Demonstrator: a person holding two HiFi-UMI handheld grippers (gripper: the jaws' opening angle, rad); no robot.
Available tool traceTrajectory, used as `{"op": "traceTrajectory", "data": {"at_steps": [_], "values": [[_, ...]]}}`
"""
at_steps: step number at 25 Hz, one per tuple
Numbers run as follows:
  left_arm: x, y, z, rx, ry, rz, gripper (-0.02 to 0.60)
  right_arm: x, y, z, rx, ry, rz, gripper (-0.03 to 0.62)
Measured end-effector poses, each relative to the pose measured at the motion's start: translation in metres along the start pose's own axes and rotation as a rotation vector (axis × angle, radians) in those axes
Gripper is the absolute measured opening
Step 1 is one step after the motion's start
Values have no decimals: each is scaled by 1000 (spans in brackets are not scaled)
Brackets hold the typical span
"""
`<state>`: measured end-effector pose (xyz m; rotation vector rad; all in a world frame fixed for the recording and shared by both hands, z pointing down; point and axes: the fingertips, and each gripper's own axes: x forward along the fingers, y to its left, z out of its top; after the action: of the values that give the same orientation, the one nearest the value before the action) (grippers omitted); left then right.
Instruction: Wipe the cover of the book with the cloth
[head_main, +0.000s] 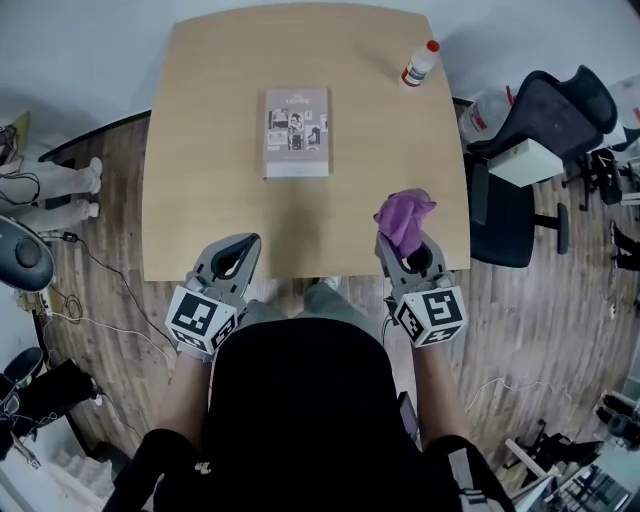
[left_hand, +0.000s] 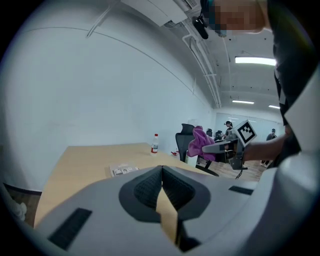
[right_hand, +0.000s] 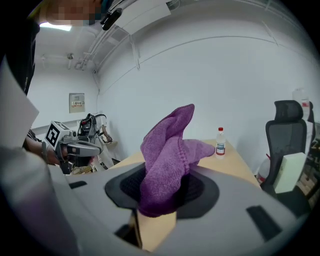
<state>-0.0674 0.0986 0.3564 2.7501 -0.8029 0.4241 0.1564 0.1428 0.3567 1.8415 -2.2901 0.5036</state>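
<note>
Left gripper (head_main: 243, 243) over the table's (head_main: 190, 180) near edge, jaws pressed together with nothing between them. Book (head_main: 296, 132) lies flat mid-table, well apart from both grippers. Right gripper (head_main: 404, 254) is clamped on the purple cloth (head_main: 405, 217), which bunches up above its jaws. Bottle (head_main: 420, 63) at the far right corner.

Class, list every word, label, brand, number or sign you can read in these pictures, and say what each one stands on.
No text here can be read.
Book cover: a line of print at the top and small pictures below, too small to read.
Bottle label: too small and blurred to read.
Wall notice: too small to read.
Marker cube: black-and-white square pattern only, no words.
</note>
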Motion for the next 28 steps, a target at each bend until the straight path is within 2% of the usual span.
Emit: {"op": "traceTrajectory", "data": {"at_steps": [7, 16, 23, 28], "values": [[27, -5, 3, -2, 29, 79, 20, 22, -28, -10, 28, 28, 82, 170], [54, 16, 3, -33, 42, 85, 20, 58, -28, -19, 39, 81, 128, 173], [79, 50, -7, -30, 81, 78, 20, 101, -24, -23, 13, 140, 152, 175], [97, 78, -19, -58, 106, 85, 21, 137, -22, -34, 1, 213, 166, 176]]}}
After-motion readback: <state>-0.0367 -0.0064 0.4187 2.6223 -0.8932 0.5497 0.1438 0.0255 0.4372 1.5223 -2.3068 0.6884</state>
